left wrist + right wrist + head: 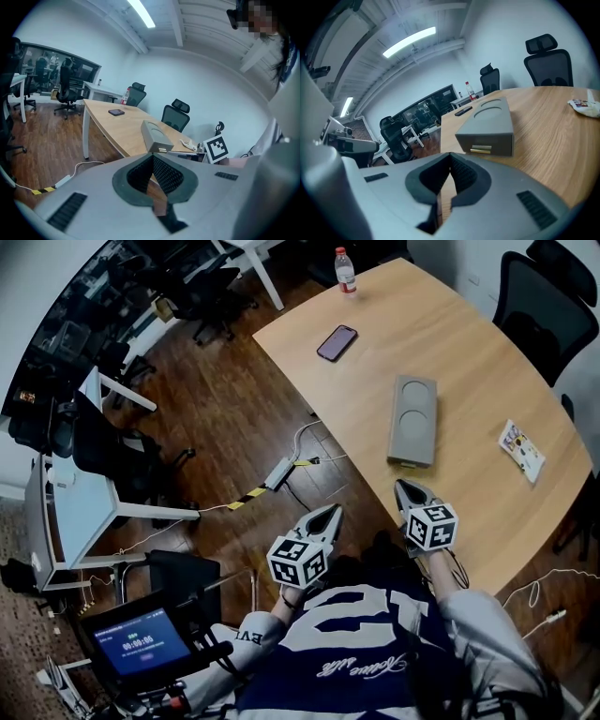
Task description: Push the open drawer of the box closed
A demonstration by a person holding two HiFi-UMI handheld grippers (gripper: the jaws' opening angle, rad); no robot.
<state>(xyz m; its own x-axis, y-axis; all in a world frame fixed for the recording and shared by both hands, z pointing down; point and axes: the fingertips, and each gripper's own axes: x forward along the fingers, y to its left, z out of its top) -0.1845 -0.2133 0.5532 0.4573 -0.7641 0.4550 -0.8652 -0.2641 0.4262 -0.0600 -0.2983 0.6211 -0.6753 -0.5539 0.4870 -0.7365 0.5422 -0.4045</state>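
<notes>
A flat grey box [413, 418] lies on the wooden table [469, 352], with two round dents in its lid. Its drawer end faces me; the drawer front [484, 145] has a small gold handle [480, 150] and sticks out only slightly. My right gripper [403, 486] is shut and empty, over the table's near edge just short of that end. In the right gripper view the box [487, 123] stands straight ahead of the right gripper [449, 155]. My left gripper [334, 510] is shut and empty, over the floor left of the table. Its view shows the box [154, 136] beyond the left gripper [152, 155].
A phone [337, 342] and a water bottle [346, 271] lie at the table's far end, a printed packet [521, 448] at the right. Office chairs [539, 296] stand behind the table. A power strip [279, 472] and cables lie on the floor; a screen [141, 641] is at lower left.
</notes>
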